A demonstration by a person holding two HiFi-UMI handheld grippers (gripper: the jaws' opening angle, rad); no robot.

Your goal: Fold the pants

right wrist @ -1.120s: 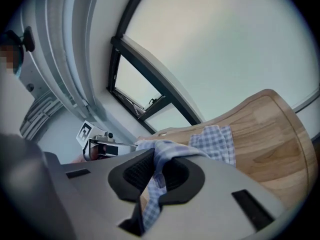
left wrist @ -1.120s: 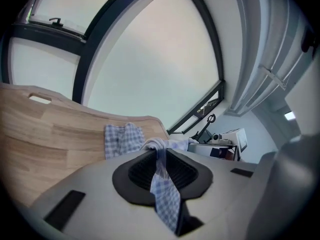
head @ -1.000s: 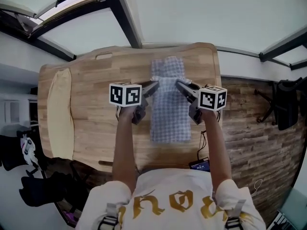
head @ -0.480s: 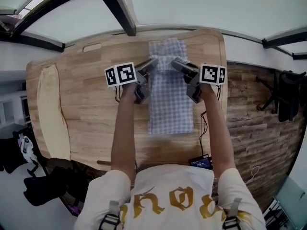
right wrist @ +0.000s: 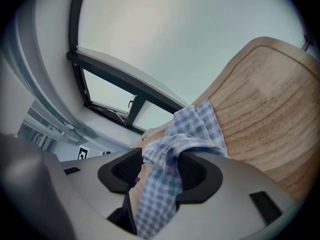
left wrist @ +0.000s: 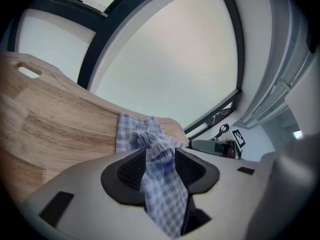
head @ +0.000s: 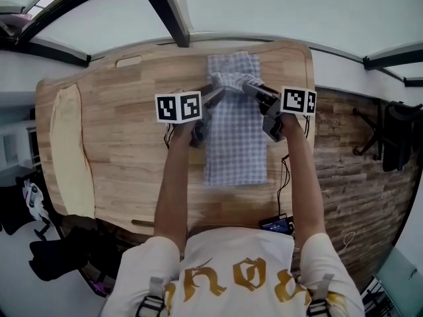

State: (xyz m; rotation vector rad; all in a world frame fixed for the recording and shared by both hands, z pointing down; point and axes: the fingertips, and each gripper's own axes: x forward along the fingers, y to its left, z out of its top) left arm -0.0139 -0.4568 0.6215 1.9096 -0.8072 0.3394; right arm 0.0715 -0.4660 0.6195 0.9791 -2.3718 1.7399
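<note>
The left gripper (left wrist: 160,165) and right gripper (right wrist: 159,170) have both just been opening. Their jaws stand partly wide, and a bunched fold of the checked pants (head: 235,147) lies between each pair. Beyond the tips, the pants' far end lies flat on the wooden table (head: 125,144).

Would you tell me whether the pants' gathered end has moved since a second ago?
Yes: the gathered end now lies nearer the far edge of the table.
</note>
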